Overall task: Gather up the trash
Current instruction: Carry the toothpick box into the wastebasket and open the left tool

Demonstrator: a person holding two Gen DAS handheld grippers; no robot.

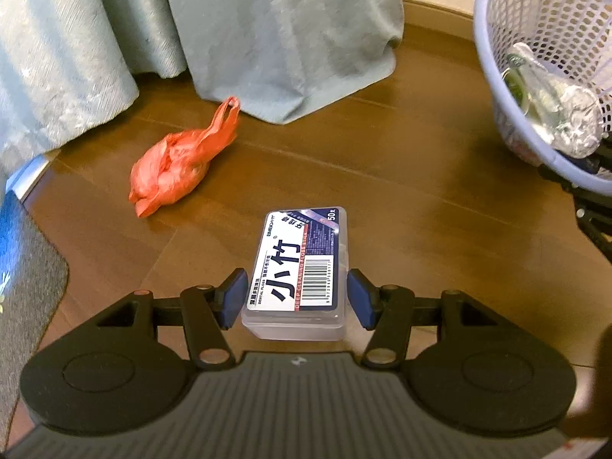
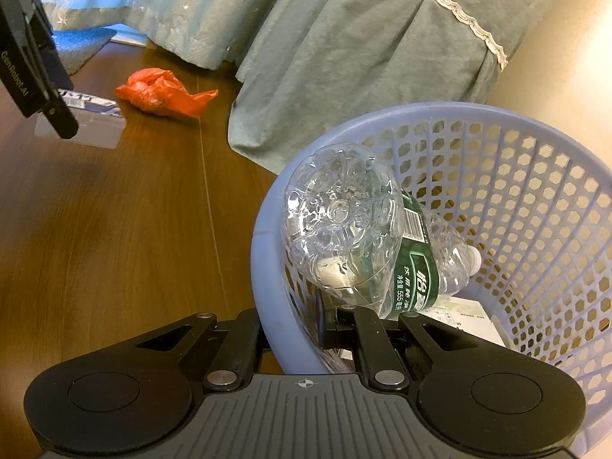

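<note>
A clear plastic floss box (image 1: 302,264) with a blue and white label lies lengthwise between the blue pads of my left gripper (image 1: 297,298), which is shut on its near end. Whether the box rests on the wooden floor or hangs just above it, I cannot tell. A crumpled red plastic bag (image 1: 176,160) lies on the floor beyond it, to the left. My right gripper (image 2: 290,329) is shut on the near rim of a lavender mesh basket (image 2: 267,267), one finger outside and one inside. A crushed clear water bottle (image 2: 344,229) with a green label lies in the basket.
Pale green curtains (image 1: 275,38) hang to the floor behind the bag. A grey mat (image 1: 26,287) lies at the left edge. Some paper (image 2: 466,317) sits at the basket's bottom. In the right wrist view the red bag (image 2: 164,93) and the floss box (image 2: 91,126) show at far left.
</note>
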